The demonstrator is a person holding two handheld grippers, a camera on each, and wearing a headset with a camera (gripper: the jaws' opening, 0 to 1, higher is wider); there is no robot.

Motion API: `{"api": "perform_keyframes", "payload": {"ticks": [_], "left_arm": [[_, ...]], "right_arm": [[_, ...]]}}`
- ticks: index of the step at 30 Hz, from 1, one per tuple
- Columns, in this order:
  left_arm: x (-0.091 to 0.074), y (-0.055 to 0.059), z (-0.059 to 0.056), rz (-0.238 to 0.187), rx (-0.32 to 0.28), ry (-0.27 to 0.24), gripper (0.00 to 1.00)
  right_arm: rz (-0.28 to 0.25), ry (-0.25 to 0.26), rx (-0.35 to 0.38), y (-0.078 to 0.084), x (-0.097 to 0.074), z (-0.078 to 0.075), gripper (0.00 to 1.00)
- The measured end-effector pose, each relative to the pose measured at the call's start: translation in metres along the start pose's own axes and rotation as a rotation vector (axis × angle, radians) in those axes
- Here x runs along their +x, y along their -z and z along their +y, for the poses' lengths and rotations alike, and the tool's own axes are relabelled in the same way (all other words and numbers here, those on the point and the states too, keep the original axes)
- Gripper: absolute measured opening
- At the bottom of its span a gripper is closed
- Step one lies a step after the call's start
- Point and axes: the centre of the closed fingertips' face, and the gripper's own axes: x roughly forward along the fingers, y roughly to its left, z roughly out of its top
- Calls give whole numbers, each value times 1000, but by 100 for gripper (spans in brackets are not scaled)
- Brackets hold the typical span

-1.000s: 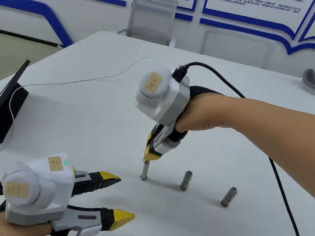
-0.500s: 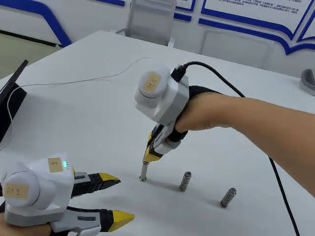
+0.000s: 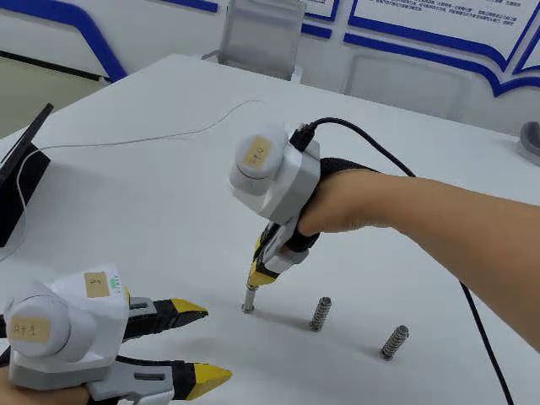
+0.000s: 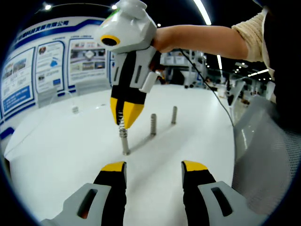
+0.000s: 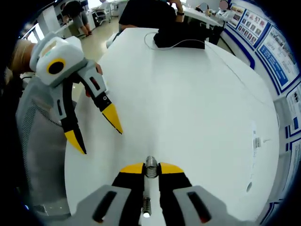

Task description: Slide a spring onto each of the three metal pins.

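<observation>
The left-most metal pin (image 3: pixel 248 300) stands upright on the white table (image 3: pixel 169 194). My right gripper (image 3: pixel 256 281) points down right above it, shut on a spring (image 4: pixel 122 123) whose lower end sits over the pin's top (image 4: pixel 125 143). The spring (image 5: pixel 151 166) shows end-on between my right gripper's (image 5: pixel 151 168) yellow tips. To the right stand two more pins, each wearing a spring (image 3: pixel 320 313) (image 3: pixel 393 341). My left gripper (image 3: pixel 199 342) hovers low at the near left, open and holding nothing. It (image 4: pixel 154 165) faces the pin from a short distance.
A black flat device (image 3: pixel 18 177) stands at the table's left edge, with a thin wire (image 3: pixel 169 132) running across the far side. A black cable (image 3: pixel 396 160) trails from the right gripper. A grey chair (image 3: pixel 261 34) stands beyond the table.
My right gripper has dropped a little with the spring, closer onto the pin. The left gripper has stayed about where it was.
</observation>
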Motion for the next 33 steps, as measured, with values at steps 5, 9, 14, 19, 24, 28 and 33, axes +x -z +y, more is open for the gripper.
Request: {"api": "perform_keyframes", "payload": {"ticks": [5,9,14,19,24,28,33], "left_arm": [[0,1,0,2,0,1,47],[-1,1,1,2,-3,-2,47],[-3,3,2,3,-5,-6,47],[-3,3,3,4,-8,-6,47],[-2,3,2,4,-7,-5,47],[-1,3,1,4,-6,-1,47],[-1,3,0,4,-4,1,47]], "right_arm": [[18,-10,3,2,10,3,12],[30,-17,8,4,17,3,12],[47,-26,17,8,27,4,12],[58,-37,26,13,32,8,12],[73,-43,25,17,32,12,12],[89,-48,24,20,32,15,12],[105,-46,25,25,33,18,12]]}}
